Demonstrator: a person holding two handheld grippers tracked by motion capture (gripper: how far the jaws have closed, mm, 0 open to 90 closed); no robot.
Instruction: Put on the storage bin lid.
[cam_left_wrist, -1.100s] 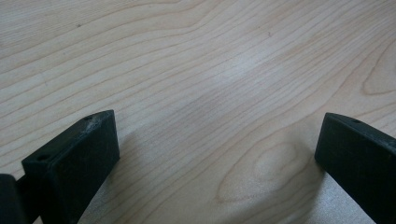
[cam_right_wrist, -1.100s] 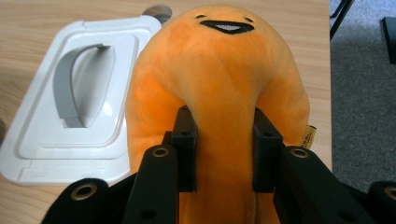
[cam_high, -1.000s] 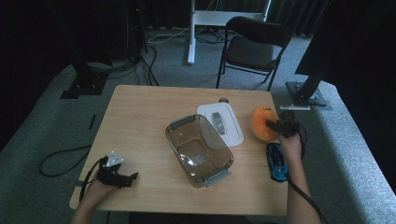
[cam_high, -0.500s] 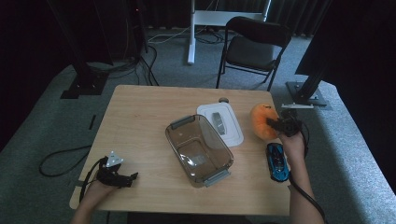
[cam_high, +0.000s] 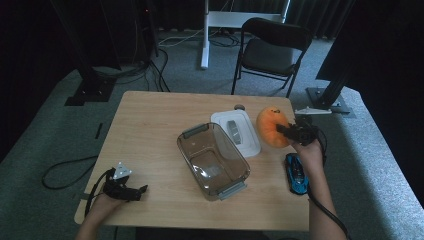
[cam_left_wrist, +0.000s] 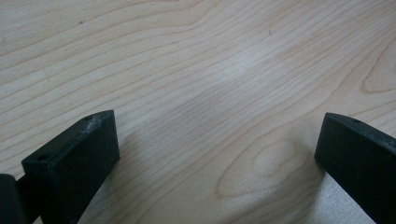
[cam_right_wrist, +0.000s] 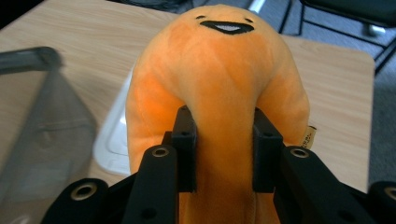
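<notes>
An orange plush toy (cam_high: 270, 126) with a black smiling mouth hangs just above the table's right side, beside the white lid. My right gripper (cam_high: 286, 131) is shut on it; in the right gripper view both pads pinch a fold of the orange plush toy (cam_right_wrist: 224, 93) at my right gripper (cam_right_wrist: 224, 154). My left gripper (cam_high: 142, 190) rests at the table's near left corner. In the left gripper view its jaws stand wide apart over bare wood, my left gripper (cam_left_wrist: 215, 154) open with nothing between them.
A clear smoky plastic bin (cam_high: 214, 160) stands mid-table, with its white lid (cam_high: 235, 132) lying behind it. A blue toy car (cam_high: 297, 173) lies near the right edge by my right forearm. A black folding chair (cam_high: 272, 47) stands beyond the table.
My right gripper has risen and drifted left with the orange plush toy held in it, lifting it off the table. The left gripper has stayed where it was.
</notes>
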